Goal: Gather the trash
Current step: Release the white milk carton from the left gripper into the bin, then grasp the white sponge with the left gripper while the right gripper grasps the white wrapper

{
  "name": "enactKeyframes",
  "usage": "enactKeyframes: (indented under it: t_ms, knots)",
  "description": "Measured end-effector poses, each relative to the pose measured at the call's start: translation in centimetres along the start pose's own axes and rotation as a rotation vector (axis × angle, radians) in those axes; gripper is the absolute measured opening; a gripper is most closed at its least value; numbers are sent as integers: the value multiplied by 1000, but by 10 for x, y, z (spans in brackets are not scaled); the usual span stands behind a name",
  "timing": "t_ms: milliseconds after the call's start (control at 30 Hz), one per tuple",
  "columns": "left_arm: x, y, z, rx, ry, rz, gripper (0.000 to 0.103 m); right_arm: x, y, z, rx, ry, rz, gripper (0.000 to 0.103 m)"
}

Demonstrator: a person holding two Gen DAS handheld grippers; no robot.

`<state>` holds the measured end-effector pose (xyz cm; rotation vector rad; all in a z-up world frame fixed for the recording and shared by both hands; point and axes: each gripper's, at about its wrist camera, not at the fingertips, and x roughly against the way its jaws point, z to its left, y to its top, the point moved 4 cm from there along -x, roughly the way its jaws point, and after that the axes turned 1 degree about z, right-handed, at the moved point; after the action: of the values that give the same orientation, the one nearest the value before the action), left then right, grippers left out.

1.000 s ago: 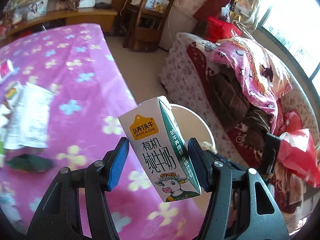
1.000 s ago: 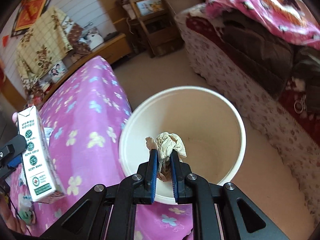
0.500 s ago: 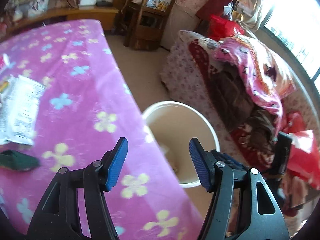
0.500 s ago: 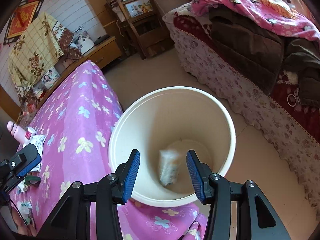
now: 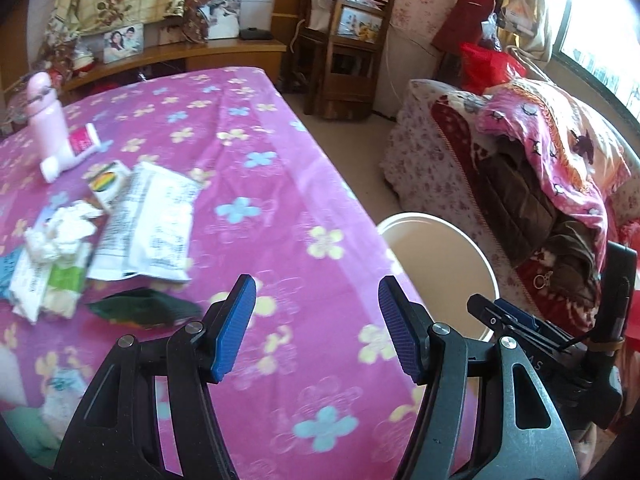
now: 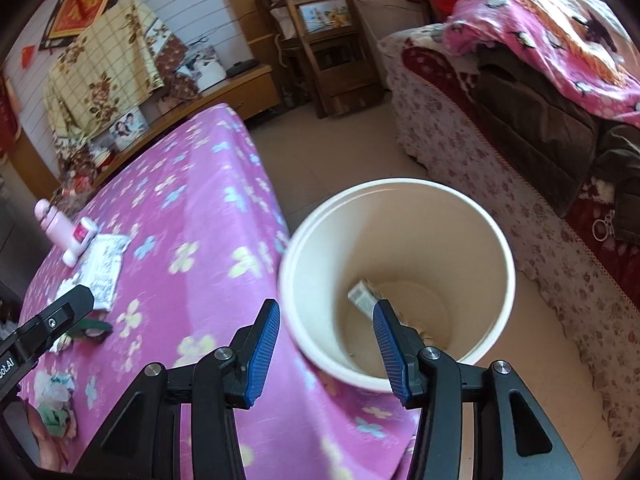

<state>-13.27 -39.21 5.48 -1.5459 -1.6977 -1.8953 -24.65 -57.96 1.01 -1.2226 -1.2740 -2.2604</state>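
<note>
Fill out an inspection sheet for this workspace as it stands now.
Surface: table under a pink flowered cloth, trash at its left part.
Job's things: white bin on the floor beside the table; a carton lies inside. Still on the cloth: crumpled tissue, printed white wrapper, dark green wrapper.
Clutter: pink bottle, small rainbow-print box.
Grippers: left gripper open, empty, over the cloth; right gripper open, empty, above the bin's rim.
Cables: nothing seen on the table.
Surroundings: sofa heaped with a pink blanket, wooden shelf rack.
</note>
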Motion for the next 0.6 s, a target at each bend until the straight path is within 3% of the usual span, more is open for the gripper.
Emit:
enactKeyframes:
  t_ms: [467, 600]
  knots:
    - [52, -18, 68, 38, 112, -54, 63, 15, -22, 93, 131, 85, 6, 50]
    - [65, -23, 91, 67, 136, -59, 63, 20, -29, 122, 173, 109, 2, 61]
